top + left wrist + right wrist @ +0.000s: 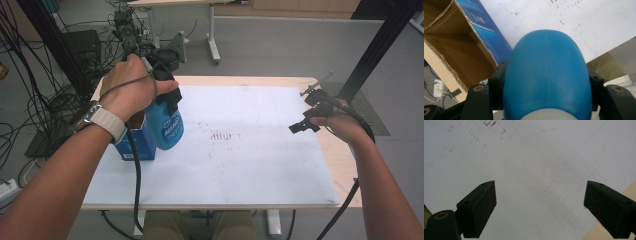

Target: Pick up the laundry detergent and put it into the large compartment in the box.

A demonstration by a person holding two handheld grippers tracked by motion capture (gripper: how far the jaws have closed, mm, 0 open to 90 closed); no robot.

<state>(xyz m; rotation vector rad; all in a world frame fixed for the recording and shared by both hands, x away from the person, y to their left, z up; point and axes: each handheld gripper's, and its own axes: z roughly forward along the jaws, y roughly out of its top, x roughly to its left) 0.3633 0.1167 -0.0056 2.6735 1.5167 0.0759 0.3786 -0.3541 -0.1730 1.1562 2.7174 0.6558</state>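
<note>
Looking down from the high view, the left gripper (pixel 167 90) was clamped around the upper part of a blue bottle (pixel 168 127), which hung upright just beside an open cardboard box (pixel 140 142). The box, blue on its outer faces, stood on the white mat (pixel 240 160) near that mat's left edge, and the bottle's lower body was level with the box's top, at the box's right side; whether the two touched could not be told. The left hand (pixel 129 87) wrapped the gripper from above, a pale watch strap (pixel 107 122) on the wrist. Well apart from the box, at the mat's far right edge, the right gripper (pixel 306 120) hovered with its jaws spread and nothing between them. The mat covered most of a light wooden table (pixel 345 160).

In the left gripper view, the bottle (pixel 547 75) swelled between the two black jaws, whose pads pressed its sides. The box (pixel 461 50) lay to the bottle's left, its brown inside bare and its torn rim turned toward the camera. The mat (pixel 574 25) spread beyond the bottle.

In the right gripper view, the right gripper (pixel 540 207) stood released, jaws far apart over the marked mat (pixel 529 165), with a sliver of table (pixel 624 187) at the lower right.
</note>
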